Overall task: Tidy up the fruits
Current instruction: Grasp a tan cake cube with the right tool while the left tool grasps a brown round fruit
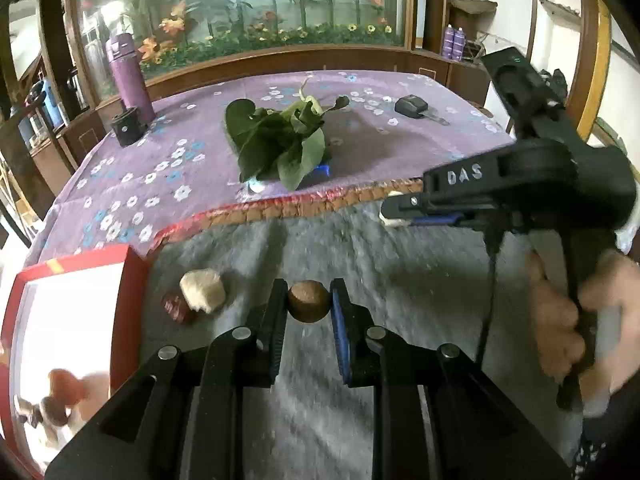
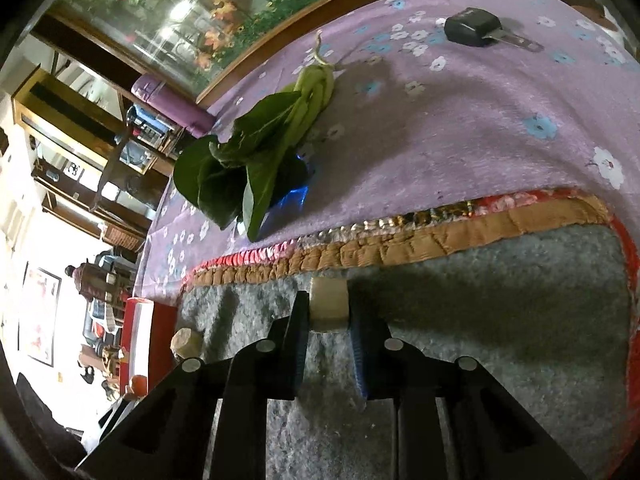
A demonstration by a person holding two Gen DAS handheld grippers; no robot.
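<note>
My left gripper (image 1: 309, 304) is shut on a small round brown fruit (image 1: 309, 307) just above the grey felt mat (image 1: 400, 280). To its left on the mat lie a pale peeled fruit piece (image 1: 203, 290) and a dark red fruit (image 1: 178, 306), beside a red-rimmed white box (image 1: 64, 320) holding several fruits. My right gripper (image 2: 329, 307) is shut on a pale cream fruit chunk (image 2: 329, 308) over the mat (image 2: 480, 320); it also shows in the left wrist view (image 1: 394, 214) at the right. The pale piece (image 2: 185, 343) and the box (image 2: 140, 336) show at the left.
A bunch of green leafy vegetable (image 1: 280, 136) lies on the purple flowered cloth (image 1: 180, 152) beyond the mat. A purple bottle (image 1: 129, 76) and a black cap (image 1: 127, 125) stand at the back left. A black car key (image 1: 416, 107) lies at the back right.
</note>
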